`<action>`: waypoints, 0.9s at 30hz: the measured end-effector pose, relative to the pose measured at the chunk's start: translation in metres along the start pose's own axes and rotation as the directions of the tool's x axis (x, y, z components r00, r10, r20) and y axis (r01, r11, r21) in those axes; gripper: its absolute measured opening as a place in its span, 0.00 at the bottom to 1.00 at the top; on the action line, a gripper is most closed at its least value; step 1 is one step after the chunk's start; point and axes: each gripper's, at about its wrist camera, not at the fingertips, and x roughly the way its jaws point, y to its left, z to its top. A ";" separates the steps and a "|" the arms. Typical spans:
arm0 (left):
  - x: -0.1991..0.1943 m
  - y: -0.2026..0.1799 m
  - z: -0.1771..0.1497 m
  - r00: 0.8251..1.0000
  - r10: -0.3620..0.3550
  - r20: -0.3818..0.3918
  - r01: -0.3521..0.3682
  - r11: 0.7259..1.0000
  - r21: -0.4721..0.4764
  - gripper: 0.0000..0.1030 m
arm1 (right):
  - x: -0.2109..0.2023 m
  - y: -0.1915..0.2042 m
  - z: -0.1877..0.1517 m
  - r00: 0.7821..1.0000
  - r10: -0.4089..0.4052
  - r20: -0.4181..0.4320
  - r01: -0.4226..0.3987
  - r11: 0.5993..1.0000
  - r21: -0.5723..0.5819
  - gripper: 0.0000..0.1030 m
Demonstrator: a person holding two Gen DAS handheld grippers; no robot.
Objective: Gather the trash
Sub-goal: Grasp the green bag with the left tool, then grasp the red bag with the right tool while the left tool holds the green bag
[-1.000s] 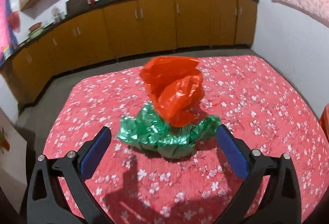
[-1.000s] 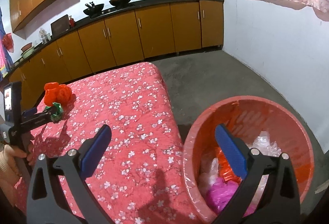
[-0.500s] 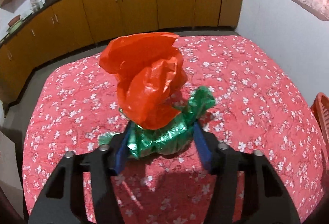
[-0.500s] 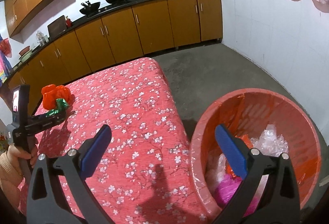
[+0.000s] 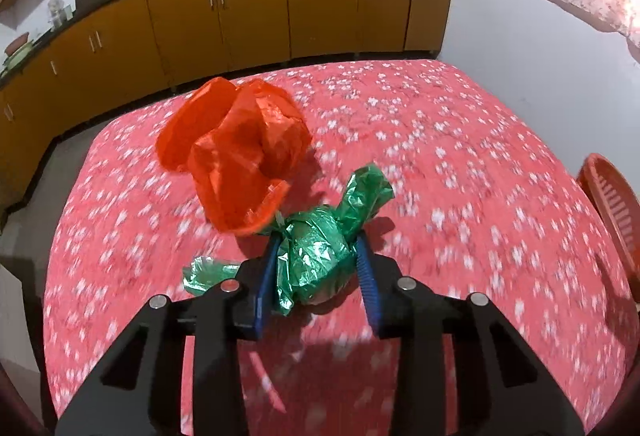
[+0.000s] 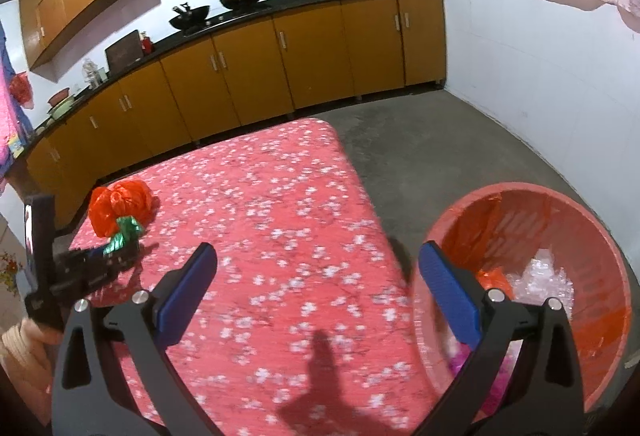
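Left gripper (image 5: 316, 268) jaws, wide a second ago, are closing around the green wrapper (image 5: 316, 260), pads pressing it; pickup is starting. Right gripper (image 6: 316, 292) jaws are hanging released near the trash basket (image 6: 600, 236).

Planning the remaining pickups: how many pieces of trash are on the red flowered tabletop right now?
2. A green foil wrapper sits between the closing left gripper jaws; an orange plastic bag lies just behind it, touching. More could be outside both views.

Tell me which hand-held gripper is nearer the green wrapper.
Left. The left hand-held gripper is closing its jaws around the green wrapper; the right hand-held gripper hangs open far across the table, by the bin.
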 end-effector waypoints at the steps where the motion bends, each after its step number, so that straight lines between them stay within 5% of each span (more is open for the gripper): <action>1: -0.005 0.002 -0.004 1.000 0.001 0.001 -0.001 1.000 -0.002 0.36 | 0.001 0.007 0.000 1.000 0.010 -0.001 -0.010 1.000 -0.007 0.96; 16: -0.062 0.071 -0.051 0.995 0.085 0.045 -0.078 0.988 -0.133 0.36 | 0.014 0.118 -0.012 0.988 0.151 -0.036 -0.155 0.979 -0.133 0.96; 27: -0.084 0.119 -0.057 0.967 0.239 0.091 -0.204 0.935 -0.289 0.36 | 0.048 0.195 -0.014 0.972 0.229 -0.053 -0.235 0.956 -0.177 0.91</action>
